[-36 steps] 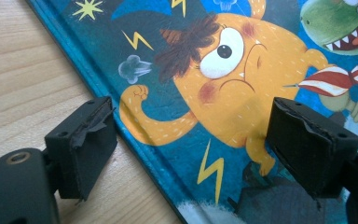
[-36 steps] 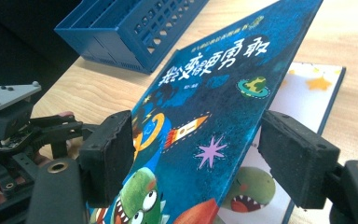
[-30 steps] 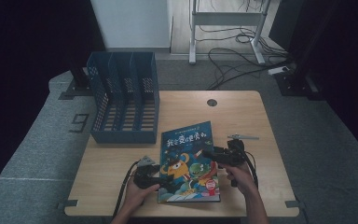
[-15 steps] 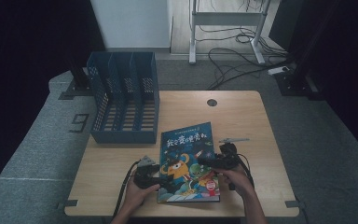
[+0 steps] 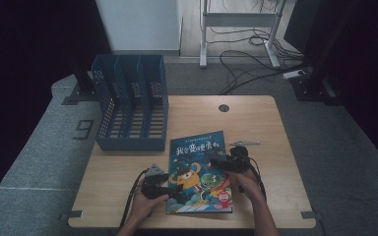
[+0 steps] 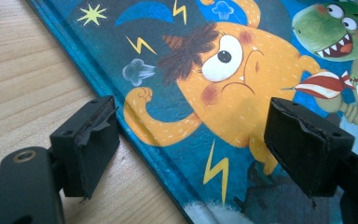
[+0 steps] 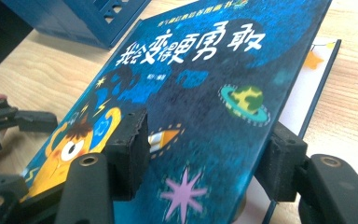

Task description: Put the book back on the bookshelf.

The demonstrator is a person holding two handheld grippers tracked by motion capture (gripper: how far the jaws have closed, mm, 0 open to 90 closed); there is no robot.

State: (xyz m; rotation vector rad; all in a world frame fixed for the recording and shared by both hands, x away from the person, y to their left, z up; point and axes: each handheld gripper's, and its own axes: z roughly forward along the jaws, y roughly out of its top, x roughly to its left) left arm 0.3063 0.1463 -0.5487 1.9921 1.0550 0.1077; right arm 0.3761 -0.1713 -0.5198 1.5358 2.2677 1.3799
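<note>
I see a blue picture book with an orange monster (image 5: 198, 172) on the table, its cover lifted a little.

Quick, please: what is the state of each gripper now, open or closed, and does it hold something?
Left gripper: open, jaws astride the book's left edge, holding nothing.
Right gripper: open, jaws just been closing around the lifted front cover, not pressing yet.

Light wood bench (image 5: 256, 123) sits centre, round cable hole (image 5: 223, 108) near far edge. Grey carpet floor (image 5: 44, 162) all round, white "9" marking (image 5: 84, 130) at left. White panel (image 5: 140, 24) stands behind. Metal frame stand (image 5: 241, 19) farther back, black cables (image 5: 246, 59) sprawl beneath it, white power strip (image 5: 294, 74) at right. Dark curtains (image 5: 24, 44) flank both sides. Light dim, even.
</note>
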